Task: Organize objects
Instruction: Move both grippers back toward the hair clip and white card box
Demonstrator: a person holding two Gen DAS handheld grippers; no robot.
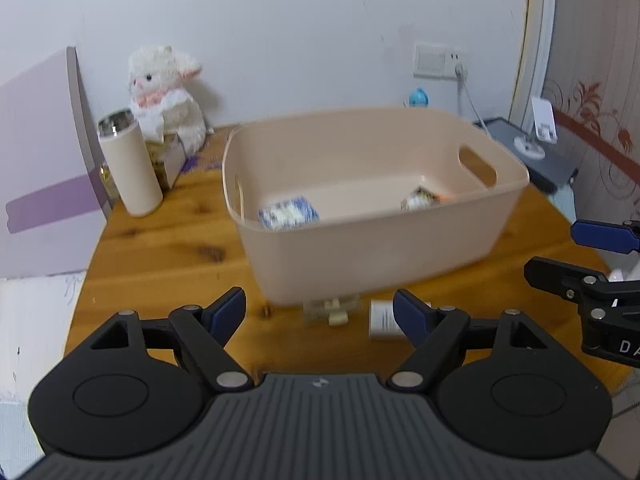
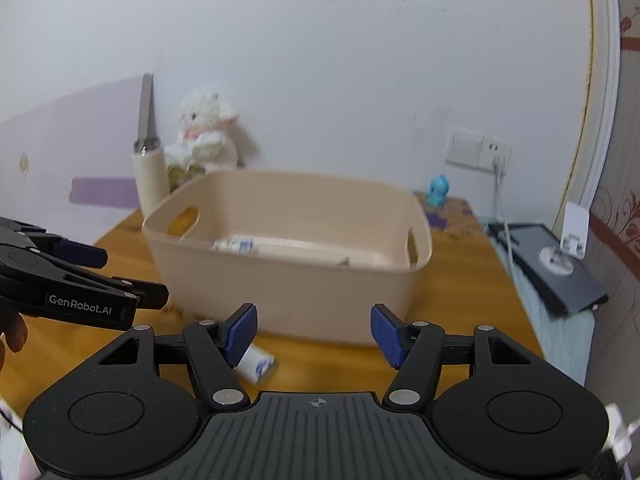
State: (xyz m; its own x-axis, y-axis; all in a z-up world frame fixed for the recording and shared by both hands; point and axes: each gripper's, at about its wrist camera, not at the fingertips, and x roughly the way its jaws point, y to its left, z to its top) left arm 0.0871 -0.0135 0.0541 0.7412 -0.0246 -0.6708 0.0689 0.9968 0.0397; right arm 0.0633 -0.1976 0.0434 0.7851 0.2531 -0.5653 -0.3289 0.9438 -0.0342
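A beige plastic bin point(image 1: 372, 248) stands on the wooden table point(image 1: 168, 256); it also shows in the right wrist view point(image 2: 288, 280). Inside lie a blue-white packet point(image 1: 288, 213) and a small wrapped item point(image 1: 420, 199). In front of the bin lie a clear small case point(image 1: 330, 312) and a white labelled bottle point(image 1: 382, 320), which also shows in the right wrist view point(image 2: 256, 365). My left gripper point(image 1: 320, 314) is open and empty just above these. My right gripper point(image 2: 314, 334) is open and empty, near the bottle; it shows at the right in the left wrist view point(image 1: 588, 256).
A beige tumbler point(image 1: 130, 164), a plush lamb point(image 1: 166, 96) and a small box point(image 1: 168, 158) stand at the back left. A blue figurine point(image 2: 438, 190), wall socket with cable point(image 2: 478, 148) and a dark device point(image 2: 556, 268) are at the right.
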